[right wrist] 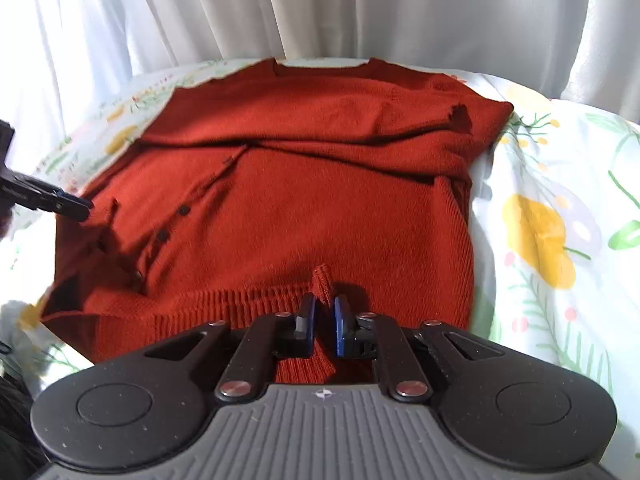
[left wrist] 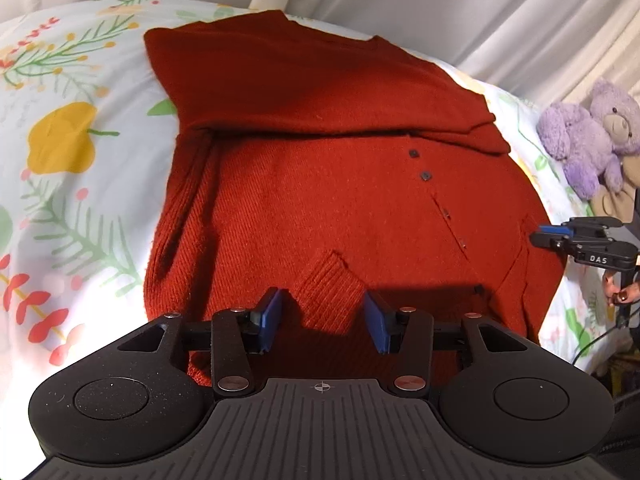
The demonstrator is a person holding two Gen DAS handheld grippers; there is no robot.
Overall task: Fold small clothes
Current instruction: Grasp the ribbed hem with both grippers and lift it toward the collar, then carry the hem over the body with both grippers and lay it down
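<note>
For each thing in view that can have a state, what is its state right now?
Rust-red knitted buttoned cardigan: lying flat on the floral bedsheet, sleeves folded across it.
Left hand-held gripper: open, ribbed cuff between its pads, not pinched.
Right hand-held gripper: shut on the ribbed hem.
Purple plush teddy bear: sitting beside the cardigan.

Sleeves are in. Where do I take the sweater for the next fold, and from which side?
Take the ribbed hem near its two corners, coming from the near side. The sweater lies flat with the hem nearest you and the sleeves folded across the chest, so the hem can probably lift straight toward the collar.
</note>
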